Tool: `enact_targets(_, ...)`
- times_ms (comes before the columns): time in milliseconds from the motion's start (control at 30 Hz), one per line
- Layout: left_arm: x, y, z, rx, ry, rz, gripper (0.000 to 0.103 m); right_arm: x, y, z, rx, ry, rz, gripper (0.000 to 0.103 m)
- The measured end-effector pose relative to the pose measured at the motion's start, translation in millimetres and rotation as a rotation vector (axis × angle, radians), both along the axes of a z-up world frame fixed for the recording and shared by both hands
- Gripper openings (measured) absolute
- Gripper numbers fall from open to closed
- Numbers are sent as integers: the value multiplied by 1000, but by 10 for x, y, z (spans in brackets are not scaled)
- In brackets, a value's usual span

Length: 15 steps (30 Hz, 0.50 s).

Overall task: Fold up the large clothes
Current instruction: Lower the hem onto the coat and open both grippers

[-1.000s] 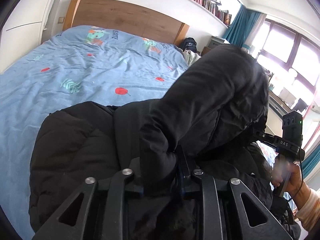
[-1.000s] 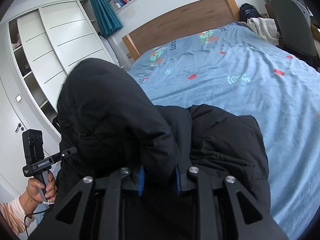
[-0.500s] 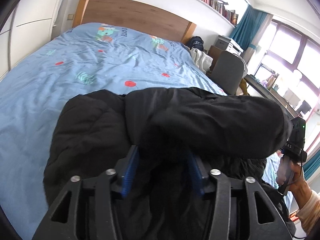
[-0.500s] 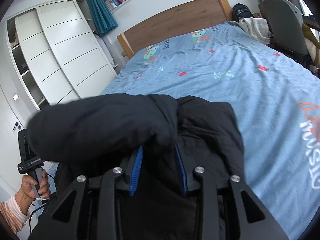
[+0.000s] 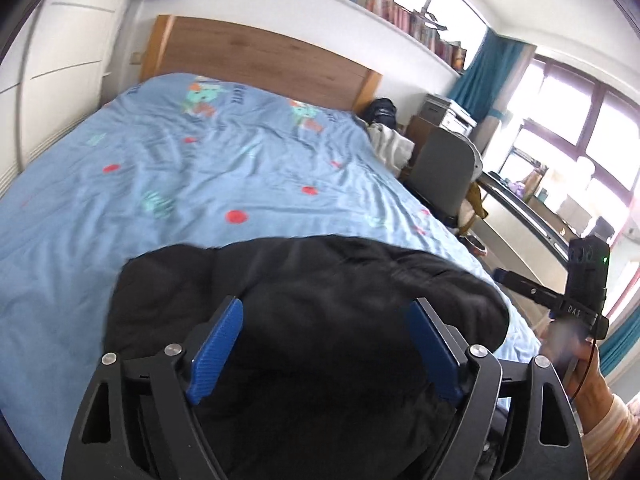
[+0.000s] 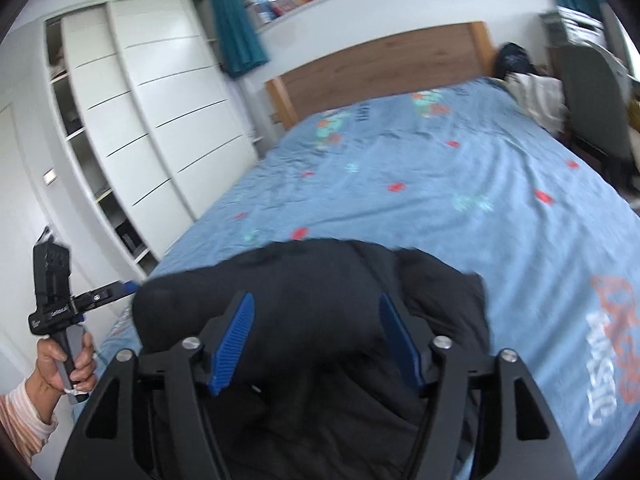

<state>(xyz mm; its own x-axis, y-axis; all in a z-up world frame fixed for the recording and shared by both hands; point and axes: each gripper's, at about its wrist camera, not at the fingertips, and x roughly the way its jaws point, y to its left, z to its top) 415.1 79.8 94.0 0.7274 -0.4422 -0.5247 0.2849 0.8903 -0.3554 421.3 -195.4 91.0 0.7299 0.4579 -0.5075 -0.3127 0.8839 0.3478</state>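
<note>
A black padded jacket (image 5: pixel 312 280) lies folded in a thick bundle at the near end of the blue bed cover (image 5: pixel 180 168). It also shows in the right wrist view (image 6: pixel 340 292). My left gripper (image 5: pixel 326 316) is open, its blue pads (image 5: pixel 216 344) spread wide over the jacket's near part. My right gripper (image 6: pixel 316 312) is open too, its blue pads (image 6: pixel 234 344) apart above the jacket. Neither holds cloth. The right gripper's handle (image 5: pixel 584 292) shows at the right of the left wrist view; the left gripper's handle (image 6: pixel 52 312) shows at the left of the right wrist view.
A wooden headboard (image 5: pixel 256 60) closes the far end of the bed. White wardrobe doors (image 6: pixel 160 120) stand along one side. A grey chair (image 5: pixel 444 168), a white garment (image 5: pixel 390 144), a desk and windows lie along the other side.
Both grippers have opened and let go of the jacket's raised upper part, which has dropped flat onto the rest of the jacket. Both grippers have drawn back a little.
</note>
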Motion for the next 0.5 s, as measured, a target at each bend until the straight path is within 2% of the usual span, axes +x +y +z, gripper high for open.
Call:
enact_targets(100,111,-230,-19,0,1,-39,84,136,287,77,-32,-18,58,70)
enact_targets(200,205,-434,-207,66,23,-52,86,216,492,33,-36,-10,113,73)
enact_targets(267,240,-468,-433,97,78,-45,86,240,597,-88,-73,16,129,74)
enact_targets(300,244,-473,-601,138,107,-30,86,242,642,-196,-100,40,138,74)
enact_targets(400,199,-472,-873,219,115,-6,86,191,710,-546,-157,105,152,74)
enact_targets(500,247,-444,-993,238,114,23,88,127,759,-772,-197,114,157,74)
